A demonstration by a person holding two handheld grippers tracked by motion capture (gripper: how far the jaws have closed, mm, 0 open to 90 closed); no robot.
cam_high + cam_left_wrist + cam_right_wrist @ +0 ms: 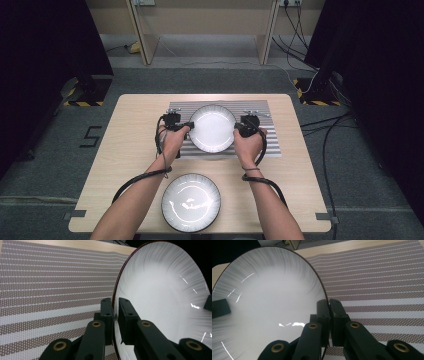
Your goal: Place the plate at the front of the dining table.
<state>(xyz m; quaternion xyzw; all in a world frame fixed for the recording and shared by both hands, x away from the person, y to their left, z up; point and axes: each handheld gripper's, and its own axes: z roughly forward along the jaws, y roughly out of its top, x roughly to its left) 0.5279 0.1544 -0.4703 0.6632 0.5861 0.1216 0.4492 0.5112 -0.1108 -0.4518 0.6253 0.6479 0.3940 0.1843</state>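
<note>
The desk [125,150] carries a striped mat [272,145] across its far half, toward 12 o'clock from the person.

Over the middle of the mat is a white plate [212,127] with a dark rim, gripped from both sides. A second plate [190,201], much the same, lies flat on bare wood at the 6 o'clock edge of the desk, between the forearms and well apart from the mat.

The left tool [187,125] bites the held plate's rim at 9 o'clock, and the right tool [239,129] bites it at 3 o'clock. In the left gripper view the left tool [115,308] has its jaws pressed onto the thin rim, one pad above and one below, with the mat [50,290] beyond. In the right gripper view the right tool [328,308] pinches the opposite rim in the same way, and the plate [267,302] spreads away from it.

Whether the plate's foot already rests on the mat or hangs just above it cannot be told.

Judged from this, the carry is nearly over: the first plate is in place over the mat's centre. Left to do, it seems, is to settle it, let go on both sides, and then deal with the near plate, which is untouched.
</note>
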